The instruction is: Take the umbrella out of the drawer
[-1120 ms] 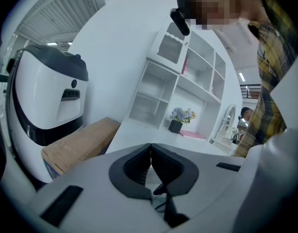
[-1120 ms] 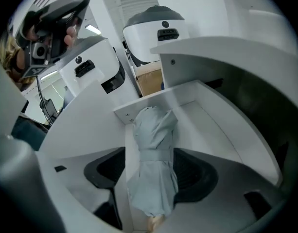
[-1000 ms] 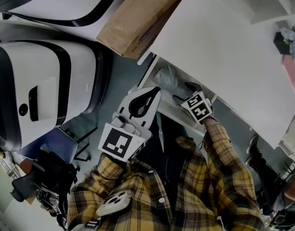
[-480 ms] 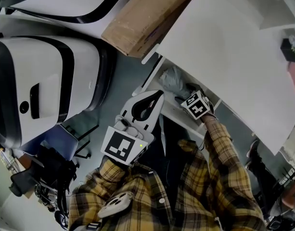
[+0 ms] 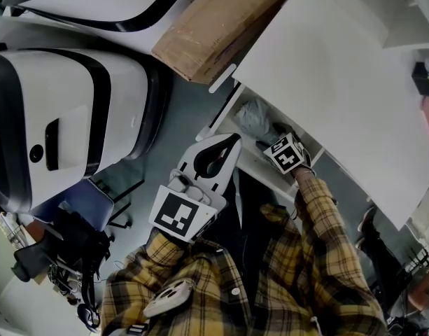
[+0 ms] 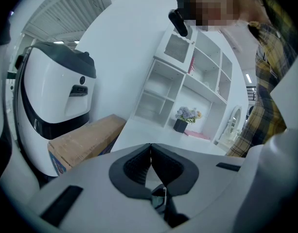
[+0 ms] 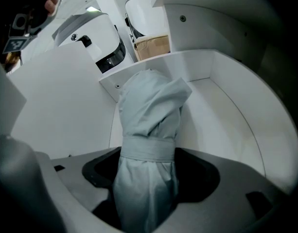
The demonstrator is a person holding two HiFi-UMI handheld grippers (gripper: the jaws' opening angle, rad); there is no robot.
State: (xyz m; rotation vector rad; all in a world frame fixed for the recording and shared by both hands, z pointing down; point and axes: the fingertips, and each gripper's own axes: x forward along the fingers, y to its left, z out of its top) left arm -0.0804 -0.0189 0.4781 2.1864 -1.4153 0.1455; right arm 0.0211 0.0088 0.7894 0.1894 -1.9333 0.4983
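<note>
My right gripper (image 7: 146, 178) has its jaws clamped on the folded grey umbrella (image 7: 149, 115), which sits inside the open white drawer (image 7: 231, 125), its tip near the far wall. The white desk top (image 5: 340, 75) overhangs the drawer. My left gripper (image 5: 224, 145) hovers beside the drawer, jaws together on nothing. A cardboard box (image 5: 214, 26) and a white machine (image 5: 67, 117) stand nearby.

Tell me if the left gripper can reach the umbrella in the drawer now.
Probably not easily: the right gripper clamps the umbrella inside the drawer, and the left gripper is shut.
</note>
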